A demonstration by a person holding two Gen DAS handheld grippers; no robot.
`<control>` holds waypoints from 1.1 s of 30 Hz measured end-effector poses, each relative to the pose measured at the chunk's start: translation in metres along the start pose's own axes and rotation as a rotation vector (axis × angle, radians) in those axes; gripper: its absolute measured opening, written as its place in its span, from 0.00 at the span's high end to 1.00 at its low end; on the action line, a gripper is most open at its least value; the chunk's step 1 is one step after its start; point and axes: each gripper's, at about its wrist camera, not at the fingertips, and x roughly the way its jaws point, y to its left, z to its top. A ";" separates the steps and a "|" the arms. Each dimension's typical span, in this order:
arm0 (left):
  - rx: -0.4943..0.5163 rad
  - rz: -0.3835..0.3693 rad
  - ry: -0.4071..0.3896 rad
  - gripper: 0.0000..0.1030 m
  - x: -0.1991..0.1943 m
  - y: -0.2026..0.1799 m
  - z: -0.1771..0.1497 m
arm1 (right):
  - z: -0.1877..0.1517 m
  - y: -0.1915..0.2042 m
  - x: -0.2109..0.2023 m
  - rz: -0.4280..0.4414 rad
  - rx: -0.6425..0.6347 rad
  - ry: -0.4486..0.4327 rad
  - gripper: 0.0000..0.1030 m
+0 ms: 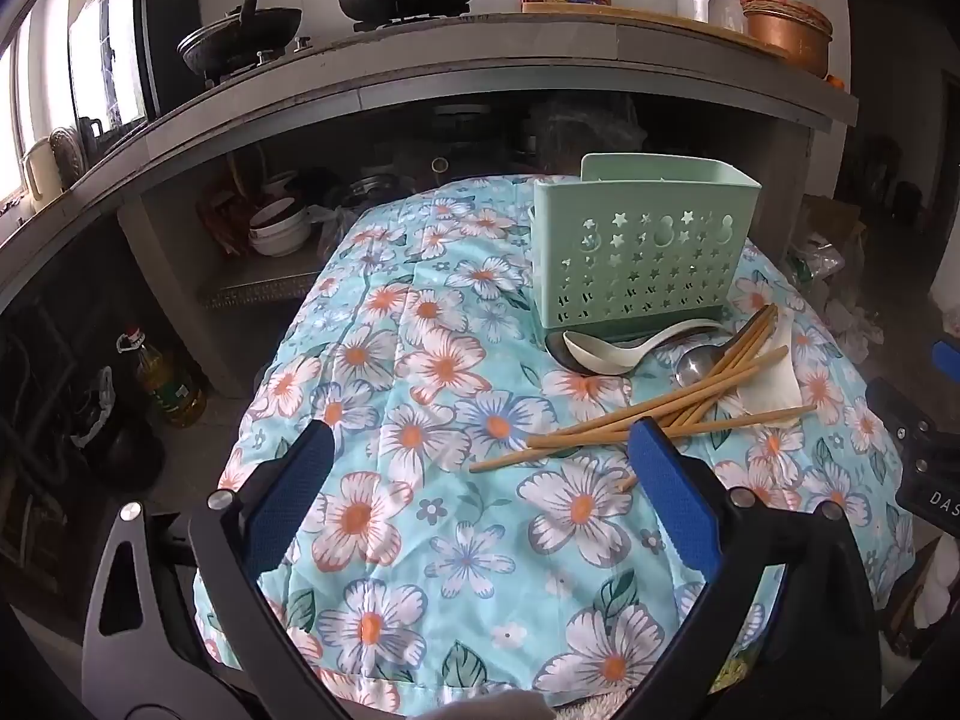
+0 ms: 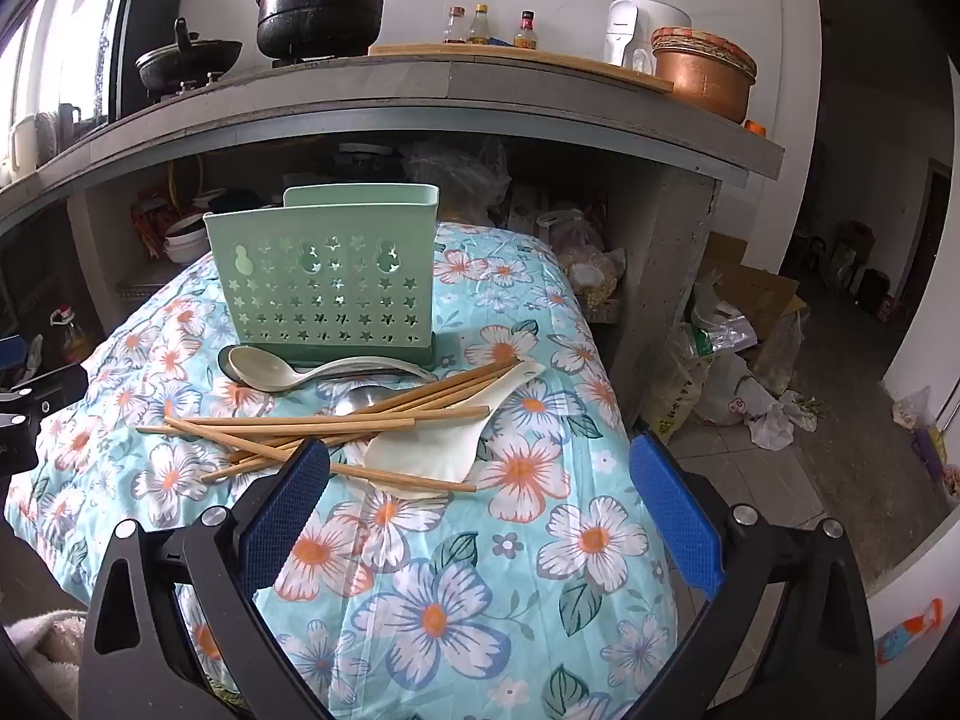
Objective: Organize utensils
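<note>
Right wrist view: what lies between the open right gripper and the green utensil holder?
In the right wrist view, the right gripper faces a loose pile: wooden chopsticks, a white rice paddle and spoons, all lying on the floral cloth before the green utensil holder.

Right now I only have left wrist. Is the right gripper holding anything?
Observer: No. The right gripper is open, with nothing between its fingers.
Operator: White thing under the chopsticks, is it a napkin?
Observer: It's a white rice paddle, lying flat on the floral cloth.
Operator: Which way is its handle?
Observer: It points away from the gripper, toward the right corner of the green utensil holder.
</note>
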 end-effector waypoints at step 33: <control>0.000 -0.001 0.014 0.08 0.001 0.000 0.000 | 0.000 0.000 -0.001 0.000 -0.001 0.003 0.05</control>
